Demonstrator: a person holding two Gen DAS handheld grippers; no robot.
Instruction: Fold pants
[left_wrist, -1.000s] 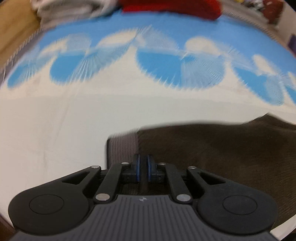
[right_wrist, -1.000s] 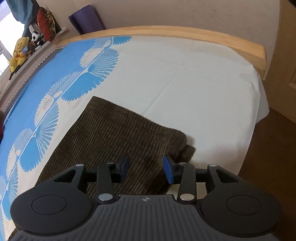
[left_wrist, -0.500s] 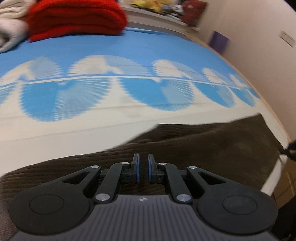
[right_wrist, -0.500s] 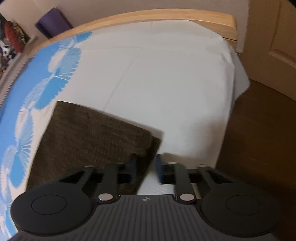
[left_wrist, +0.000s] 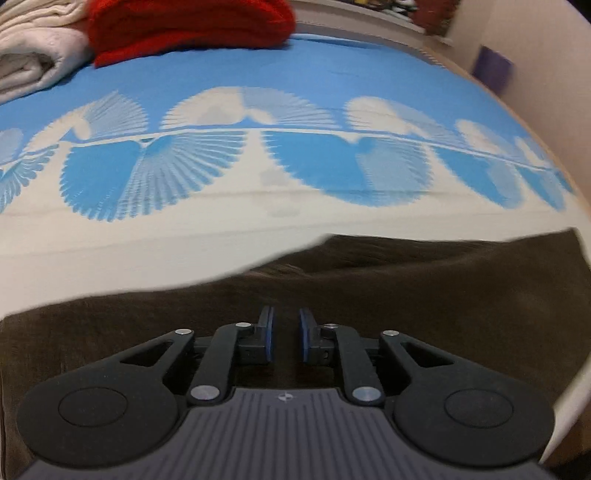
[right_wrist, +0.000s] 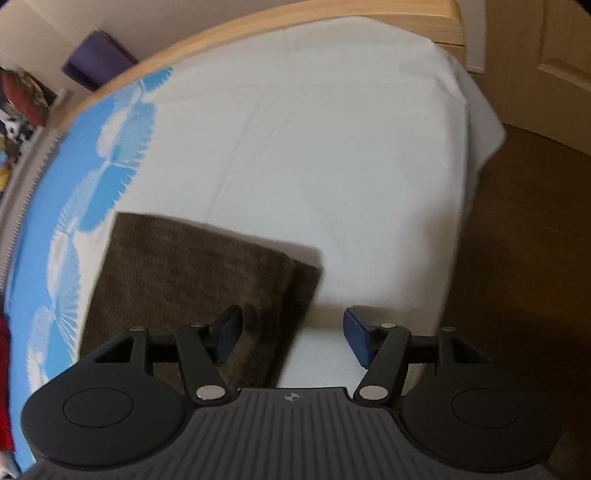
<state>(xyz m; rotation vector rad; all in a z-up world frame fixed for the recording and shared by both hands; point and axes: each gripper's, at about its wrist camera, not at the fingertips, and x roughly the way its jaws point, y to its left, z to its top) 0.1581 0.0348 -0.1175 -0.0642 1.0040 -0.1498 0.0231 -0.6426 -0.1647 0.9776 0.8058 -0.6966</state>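
You are working over a bed whose sheet (left_wrist: 258, 236) is carrying nothing that holds anything (no box, basket or drawer is showing), so the brown corduroy pants (left_wrist: 369, 295) are the landmark here: they are lying flat on the white part of the sheet, at its near edge. Beyond the pants the blue fan print (left_wrist: 207, 173) is running across the sheet, and farther beyond it a red knit (left_wrist: 192, 26) and a cream blanket (left_wrist: 33, 51) are sitting folded side by side. To the right of the pants, in the right wrist view, the wooden bed frame (right_wrist: 258, 33) is curving round the mattress and a dark wood floor (right_wrist: 524, 229) is showing. Your left gripper (left_wrist: 284, 334) is hovering over the pants with its jaws just having been opening, now slightly parted and pinching nothing. Your right gripper (right_wrist: 293, 338) is straddling the pants' right edge (right_wrist: 295, 317), its jaws just having been opening, now spread wide, pads off the cloth. Half a second ago they were nearly together at that edge.
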